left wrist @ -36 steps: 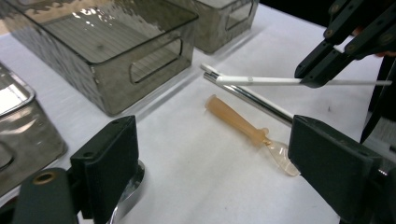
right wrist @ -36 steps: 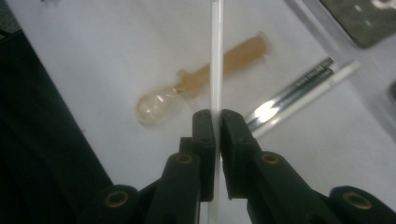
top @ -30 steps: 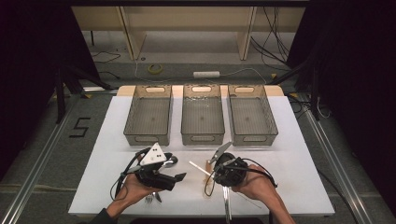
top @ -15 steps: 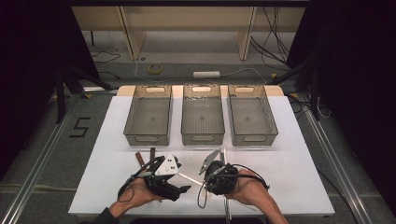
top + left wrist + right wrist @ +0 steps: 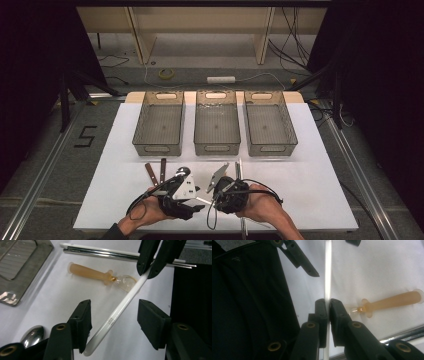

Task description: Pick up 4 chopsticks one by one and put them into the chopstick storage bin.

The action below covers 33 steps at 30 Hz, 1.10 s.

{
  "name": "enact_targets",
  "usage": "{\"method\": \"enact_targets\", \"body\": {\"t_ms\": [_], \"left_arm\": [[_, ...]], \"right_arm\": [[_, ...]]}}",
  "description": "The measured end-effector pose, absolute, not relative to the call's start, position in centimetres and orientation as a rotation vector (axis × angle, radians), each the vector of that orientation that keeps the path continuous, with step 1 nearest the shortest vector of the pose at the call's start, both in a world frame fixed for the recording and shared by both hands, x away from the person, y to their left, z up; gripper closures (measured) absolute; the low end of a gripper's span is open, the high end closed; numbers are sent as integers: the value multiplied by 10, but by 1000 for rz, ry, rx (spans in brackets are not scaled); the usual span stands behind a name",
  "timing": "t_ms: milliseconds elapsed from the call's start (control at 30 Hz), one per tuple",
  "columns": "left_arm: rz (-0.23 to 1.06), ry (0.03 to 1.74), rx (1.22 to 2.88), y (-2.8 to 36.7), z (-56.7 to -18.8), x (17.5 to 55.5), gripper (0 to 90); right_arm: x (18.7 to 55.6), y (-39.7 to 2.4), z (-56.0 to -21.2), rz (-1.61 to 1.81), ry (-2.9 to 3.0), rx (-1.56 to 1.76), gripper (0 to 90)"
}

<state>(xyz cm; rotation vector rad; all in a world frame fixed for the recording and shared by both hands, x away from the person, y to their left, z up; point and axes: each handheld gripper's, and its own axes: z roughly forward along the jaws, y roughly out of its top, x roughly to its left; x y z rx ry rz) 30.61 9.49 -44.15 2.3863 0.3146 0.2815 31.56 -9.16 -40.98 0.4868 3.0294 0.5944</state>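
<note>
white stick (image 5: 117, 312) slanting between both grippers, right gripper (image 5: 328, 305) clamping it

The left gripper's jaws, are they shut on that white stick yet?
Not yet. The left gripper has been closing, but gaps show between its pads and the white stick. The right gripper clamps the stick's far end.

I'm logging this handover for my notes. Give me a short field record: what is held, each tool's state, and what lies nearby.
held item: long white plastic stick, off the table
right tool: shut on the stick
left tool: jaws either side of the stick's free end, just been closing, pads not yet pressing
nearby: amber-handled clear spoon, metal rods, steel spoon
back of table: three grey mesh trays
</note>
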Motion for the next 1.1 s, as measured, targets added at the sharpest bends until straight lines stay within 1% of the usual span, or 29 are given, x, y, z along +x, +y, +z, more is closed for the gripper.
{"method": "enact_targets", "body": {"t_ms": [33,67,300,333,367,500,533,700,733,767,800,833,867,933,967,1067,1100], "left_arm": [[280,304,2393,95,-441,306,479],[277,298,2391,95,-441,305,479],[259,259,2400,94,-441,304,558],[262,251,2408,94,-441,304,590],[258,250,2410,94,-442,303,590],[250,231,2419,94,-442,303,647],[243,228,2422,94,-442,303,647],[209,188,2448,93,-446,301,707],[199,173,2456,93,-446,300,740],[187,153,2458,92,-446,299,740],[170,131,2460,92,-446,298,760],[154,111,2462,92,-446,297,809],[135,92,2465,92,-447,296,826],[143,96,2459,90,-446,295,829],[148,100,2462,90,-446,296,830],[164,145,2459,93,-446,299,831],[169,165,2456,94,-446,300,831]], "right_arm": [[315,-91,-410,596,3032,478,853],[315,-91,-410,596,3032,478,853],[313,-89,-410,606,3052,437,853],[313,-90,-409,602,3061,403,853],[313,-90,-409,602,3061,403,853],[312,-89,-410,602,3053,386,852],[312,-89,-410,602,3053,386,852],[310,-89,-410,577,3063,316,852],[308,-89,-411,583,3058,281,850],[308,-89,-411,583,3058,281,850],[309,-90,-411,582,3066,248,848],[308,-92,-409,574,3069,221,833],[308,-93,-409,613,3046,235,827],[309,-94,-408,616,3044,244,821],[311,-97,-406,640,3040,259,807],[316,-106,-397,726,2983,345,620],[317,-109,-394,768,2966,376,609]]}}
